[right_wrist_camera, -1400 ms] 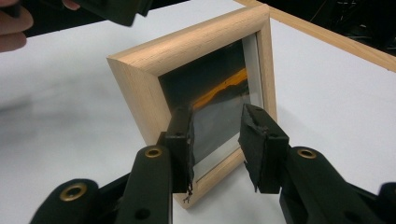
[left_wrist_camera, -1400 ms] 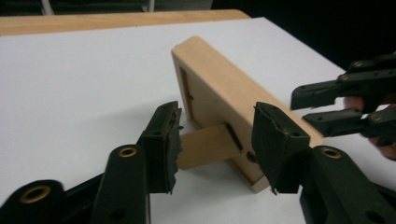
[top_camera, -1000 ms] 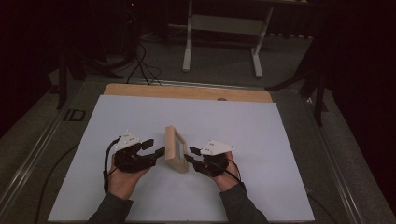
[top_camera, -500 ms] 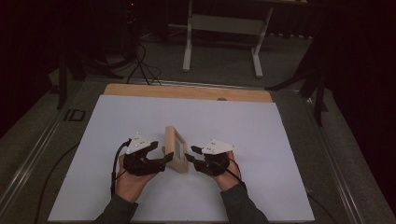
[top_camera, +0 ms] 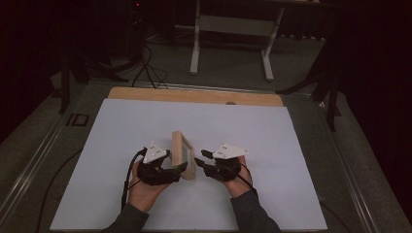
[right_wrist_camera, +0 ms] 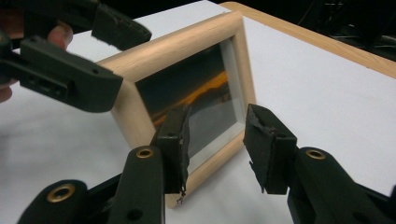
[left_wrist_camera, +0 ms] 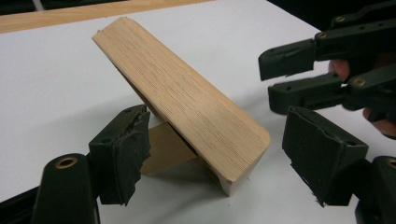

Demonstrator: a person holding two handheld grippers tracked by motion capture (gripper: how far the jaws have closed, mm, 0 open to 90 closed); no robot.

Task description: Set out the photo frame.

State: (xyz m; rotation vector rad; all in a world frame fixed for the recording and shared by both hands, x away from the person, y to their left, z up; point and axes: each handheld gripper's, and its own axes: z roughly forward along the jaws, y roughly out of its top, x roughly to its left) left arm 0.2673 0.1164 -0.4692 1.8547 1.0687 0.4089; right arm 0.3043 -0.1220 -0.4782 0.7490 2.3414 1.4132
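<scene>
A small wooden picture frame stands propped on its back leg on the white mat, between my two grippers. My left gripper is open at the frame's near end. In the left gripper view its jaws straddle the frame's bare wood back, apart from it. My right gripper is open just right of the frame. In the right gripper view its jaws face the glass front, which shows a dark picture with an orange streak. The left gripper's fingers show beyond the frame's corner.
The wooden table edge runs along the far side of the mat. Beyond it stand metal stand legs, with cables on the dark floor. The mat has free room all around the frame.
My left gripper has slid right and a little nearer, closing in on the frame's near end. The frame and my right gripper have hardly moved.
</scene>
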